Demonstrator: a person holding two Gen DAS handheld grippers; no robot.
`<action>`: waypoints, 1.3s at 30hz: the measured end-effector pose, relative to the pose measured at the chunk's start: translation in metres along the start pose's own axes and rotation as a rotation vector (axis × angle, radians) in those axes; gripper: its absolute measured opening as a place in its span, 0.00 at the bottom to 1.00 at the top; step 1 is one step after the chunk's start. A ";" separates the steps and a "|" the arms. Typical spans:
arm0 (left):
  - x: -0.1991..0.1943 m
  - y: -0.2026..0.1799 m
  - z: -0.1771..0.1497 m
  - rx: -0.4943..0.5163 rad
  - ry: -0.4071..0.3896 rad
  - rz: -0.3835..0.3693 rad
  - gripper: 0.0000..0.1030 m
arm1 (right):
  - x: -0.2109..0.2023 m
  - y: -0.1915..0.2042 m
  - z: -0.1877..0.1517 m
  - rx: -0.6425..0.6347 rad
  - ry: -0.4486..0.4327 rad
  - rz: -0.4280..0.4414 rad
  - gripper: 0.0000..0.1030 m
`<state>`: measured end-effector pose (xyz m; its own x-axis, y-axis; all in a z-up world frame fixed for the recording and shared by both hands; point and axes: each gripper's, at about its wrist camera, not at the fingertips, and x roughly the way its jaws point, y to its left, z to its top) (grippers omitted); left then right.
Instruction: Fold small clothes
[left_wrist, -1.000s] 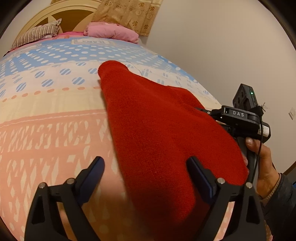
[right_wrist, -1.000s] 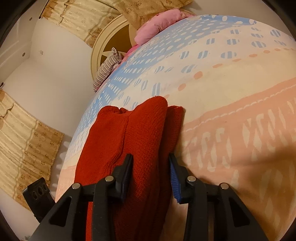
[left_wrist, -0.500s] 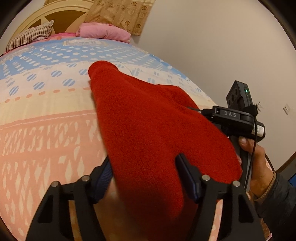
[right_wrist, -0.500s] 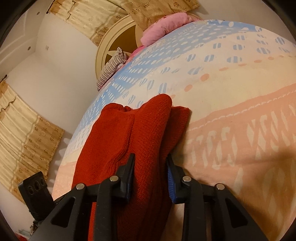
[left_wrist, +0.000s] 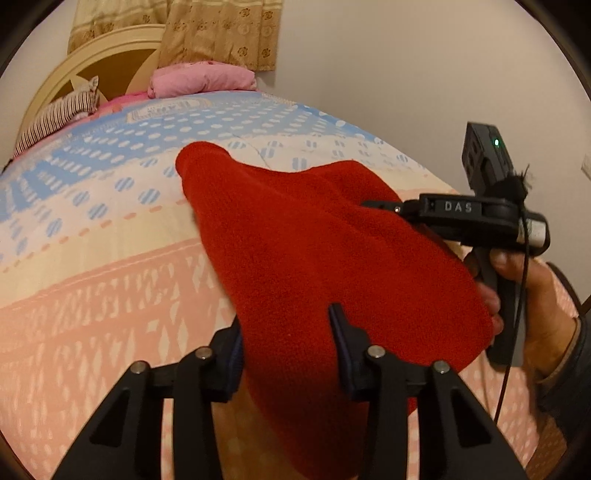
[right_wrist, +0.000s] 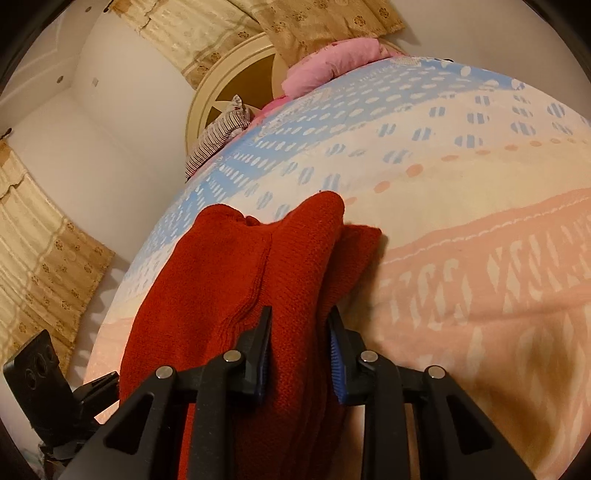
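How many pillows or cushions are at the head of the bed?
2. A striped pillow lies against the headboard on the left, and a pink one sits to its right beneath the curtain. The bedspread rises in front, so more could be hidden.

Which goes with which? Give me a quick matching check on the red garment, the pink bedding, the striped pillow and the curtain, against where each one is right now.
Things:
1. red garment
2. pink bedding
3. striped pillow
4. curtain

Places:
a. hanging on the wall behind the headboard
b. far end of the bed, left side
c. pinched between both grippers' jaws
d. far end of the bed, right of the striped one

Pairs: 1-c, 2-d, 3-b, 4-a
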<state>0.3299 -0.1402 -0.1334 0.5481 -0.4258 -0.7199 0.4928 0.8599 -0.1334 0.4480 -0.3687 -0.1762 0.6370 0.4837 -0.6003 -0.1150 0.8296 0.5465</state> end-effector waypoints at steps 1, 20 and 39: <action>-0.003 -0.001 -0.001 0.005 -0.002 0.009 0.41 | -0.002 0.004 -0.001 -0.007 0.001 0.003 0.27; -0.080 0.033 -0.043 -0.053 -0.057 0.081 0.39 | -0.003 0.091 -0.051 -0.061 0.012 0.147 0.25; -0.136 0.087 -0.088 -0.151 -0.103 0.193 0.39 | 0.039 0.189 -0.092 -0.142 0.096 0.285 0.25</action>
<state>0.2391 0.0173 -0.1071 0.6922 -0.2693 -0.6696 0.2700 0.9570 -0.1057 0.3814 -0.1673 -0.1499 0.4899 0.7207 -0.4905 -0.3880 0.6841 0.6176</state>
